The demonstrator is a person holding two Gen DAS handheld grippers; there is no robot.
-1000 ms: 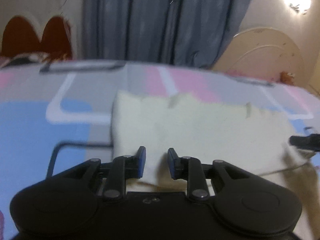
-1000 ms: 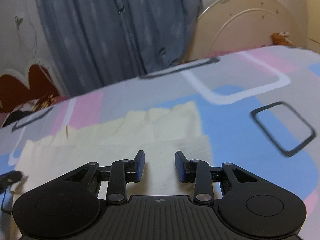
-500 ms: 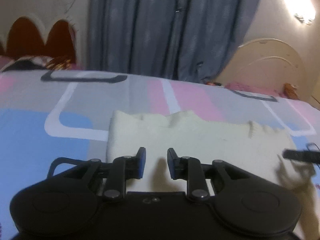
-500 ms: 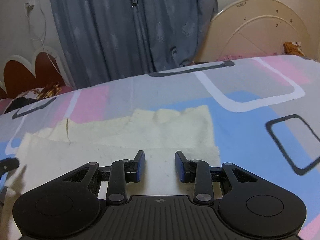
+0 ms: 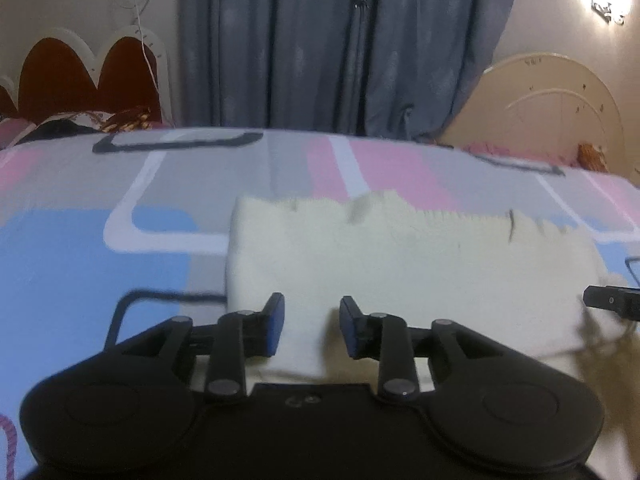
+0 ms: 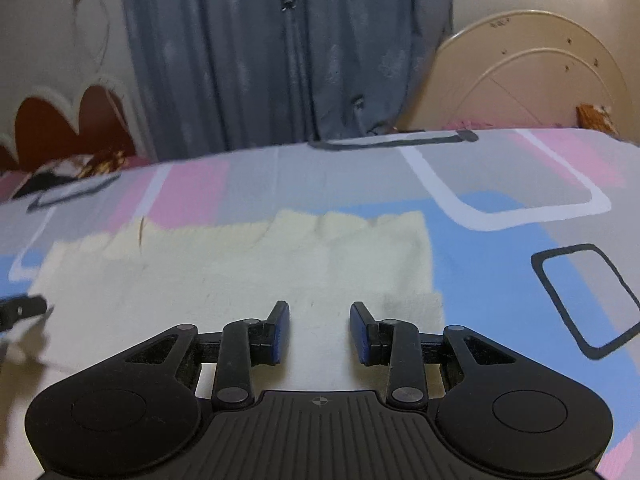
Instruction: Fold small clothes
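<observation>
The cream cloth [image 5: 400,264] is lying folded on the patterned sheet [image 5: 80,264]; the left gripper [image 5: 312,326] and right gripper [image 6: 320,330] are hovering over its near edge, jaws wide, holding nothing.

Dim, warm indoor light comes from a glaring wall lamp [image 5: 606,8] right of the curtain [image 5: 340,44], with soft blur throughout and fisheye bending toward the edges.

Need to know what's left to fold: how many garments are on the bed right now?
1. A single cream knit garment lies flat on the patterned bedsheet, ahead of both open tools. Anything behind the cameras is out of view.
</observation>
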